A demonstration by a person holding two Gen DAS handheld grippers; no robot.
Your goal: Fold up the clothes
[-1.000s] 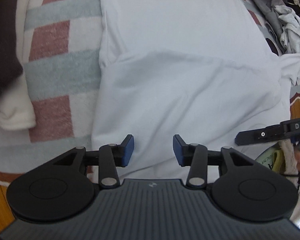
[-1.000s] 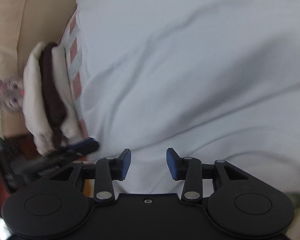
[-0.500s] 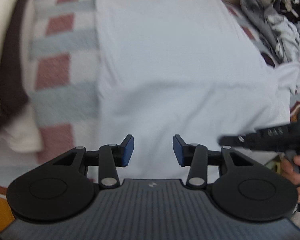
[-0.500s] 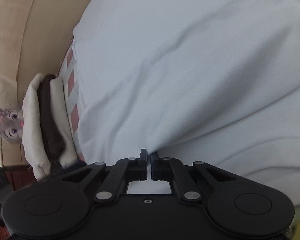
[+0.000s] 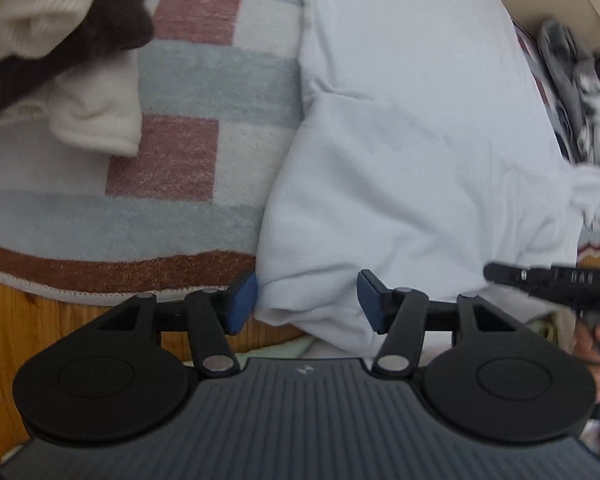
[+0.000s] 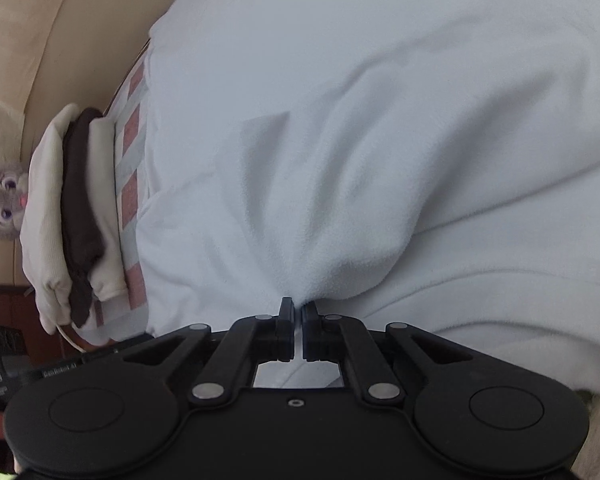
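The pale blue garment [image 5: 412,152] lies spread on the checked blanket [image 5: 204,80], beside the cream and brown folded pile [image 5: 72,32]. The right tongs [image 6: 297,312] are clenched on a pinch of its cloth. The left tongs [image 5: 307,300], jaws just widened and released, straddle the near corner. I would bite deep on that corner before lifting, keeping both hems level.

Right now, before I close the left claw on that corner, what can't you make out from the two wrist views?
- Left wrist view: the white garment's near edge, hidden under the left claw.
- Left wrist view: the clothes pile, blurred and cut by the right edge.
- Right wrist view: how much fabric the right claw pinches, hidden between its shut jaws.
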